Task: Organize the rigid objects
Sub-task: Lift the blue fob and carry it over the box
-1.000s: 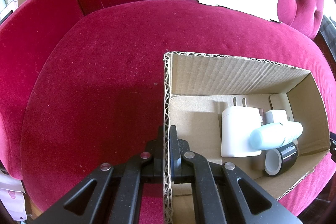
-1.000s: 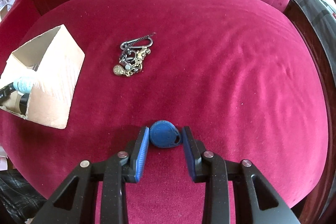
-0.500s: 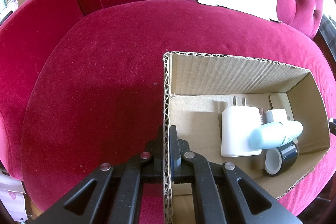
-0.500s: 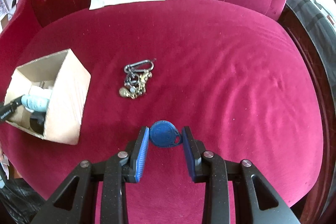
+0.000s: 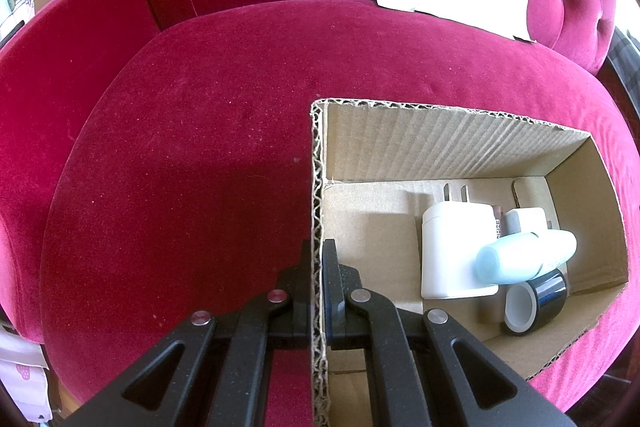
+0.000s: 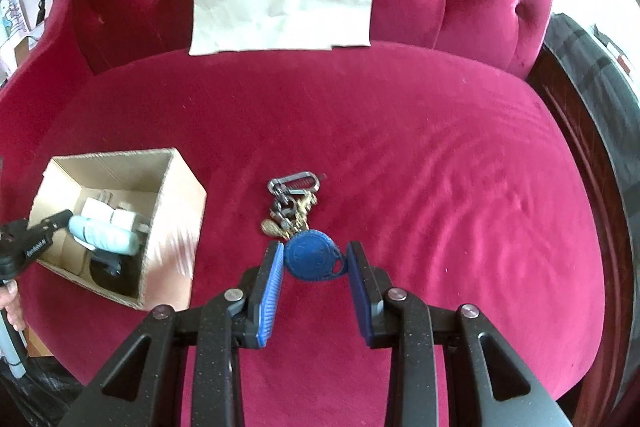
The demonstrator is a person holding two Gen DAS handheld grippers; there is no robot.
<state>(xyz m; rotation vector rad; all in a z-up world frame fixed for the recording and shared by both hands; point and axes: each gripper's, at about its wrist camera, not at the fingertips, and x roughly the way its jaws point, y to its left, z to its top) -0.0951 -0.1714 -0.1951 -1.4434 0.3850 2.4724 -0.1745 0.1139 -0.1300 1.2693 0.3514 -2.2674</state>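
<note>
Our left gripper (image 5: 318,267) pinches the box (image 5: 448,147) wall, one finger inside and one outside. The box sits near the seat's (image 6: 400,147) left edge and holds a charger (image 5: 452,251), a pale blue bottle (image 5: 524,257) and a tape roll (image 5: 534,301). Our right gripper (image 6: 314,263) grips the blue tag (image 6: 314,257) between its pads, above mid-seat. The keys (image 6: 292,205) lie on the seat just beyond it.

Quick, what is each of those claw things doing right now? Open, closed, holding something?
Left gripper: closed on the cardboard box wall.
Right gripper: closed on the blue key fob, lifted above the seat.
</note>
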